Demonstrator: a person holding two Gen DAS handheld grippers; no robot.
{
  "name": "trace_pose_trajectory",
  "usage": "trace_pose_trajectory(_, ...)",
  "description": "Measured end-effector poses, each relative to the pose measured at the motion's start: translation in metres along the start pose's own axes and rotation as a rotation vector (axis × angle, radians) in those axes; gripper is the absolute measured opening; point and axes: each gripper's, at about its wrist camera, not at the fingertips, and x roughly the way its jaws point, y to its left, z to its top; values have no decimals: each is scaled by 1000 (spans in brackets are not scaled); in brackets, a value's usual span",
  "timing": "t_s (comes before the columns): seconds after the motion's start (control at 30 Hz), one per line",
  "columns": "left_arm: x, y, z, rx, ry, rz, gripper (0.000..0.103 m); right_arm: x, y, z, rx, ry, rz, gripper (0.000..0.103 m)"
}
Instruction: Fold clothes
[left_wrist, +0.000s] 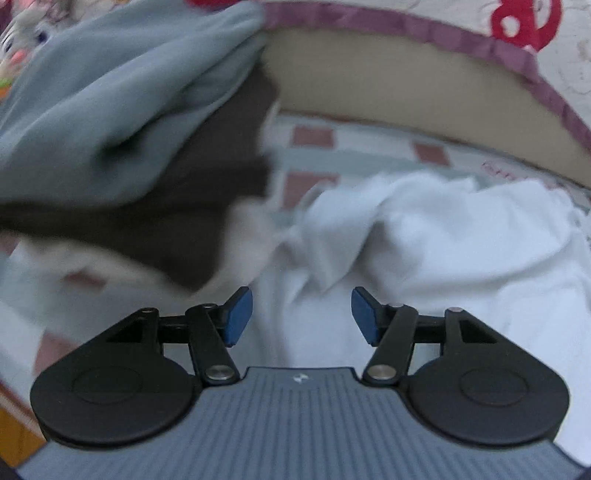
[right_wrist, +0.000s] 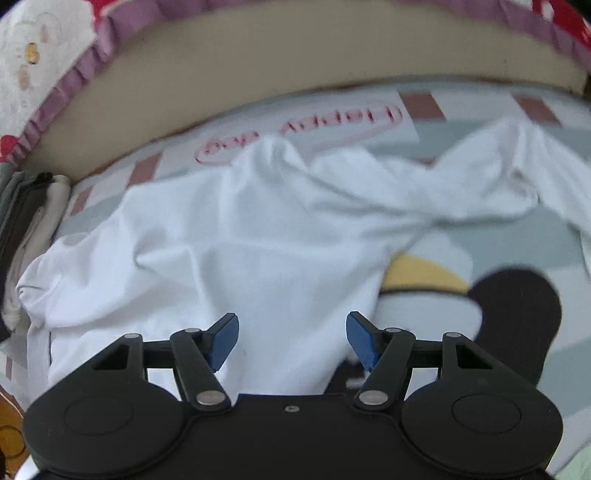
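A crumpled white garment (right_wrist: 258, 229) lies on the patterned bed sheet (right_wrist: 517, 229); in the left wrist view the same white garment (left_wrist: 424, 251) fills the right half. My left gripper (left_wrist: 302, 315) is open just above the cloth, its blue pads (left_wrist: 238, 317) apart with nothing pinched. My right gripper (right_wrist: 291, 338) is also open over the garment's near edge, blue pads (right_wrist: 223, 341) apart and empty. A stack of folded clothes, grey-blue (left_wrist: 122, 99) on top of dark brown (left_wrist: 192, 206), sits at the left in the left wrist view.
A beige mattress edge (right_wrist: 295, 62) with a purple-frilled cover (right_wrist: 70, 88) runs behind the sheet. The sheet carries a pink printed label (right_wrist: 303, 129) and a cartoon print (right_wrist: 513, 317). Folded clothes (right_wrist: 26, 221) lie at the left edge of the right wrist view.
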Motion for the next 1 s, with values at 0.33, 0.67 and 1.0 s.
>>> trace_pose_trajectory(0.33,15,6,-10,-82,71,-99,63,22,-21,-33,325,45,115,38)
trace_pose_trajectory(0.67,15,4,-15,-54,94,-95,65,5,39,-41,-276,-168,-544,2)
trace_pose_trajectory(1.0,57,-7,-16,-124,172,-168,70,-11,37,-40,-137,-223,-736,47)
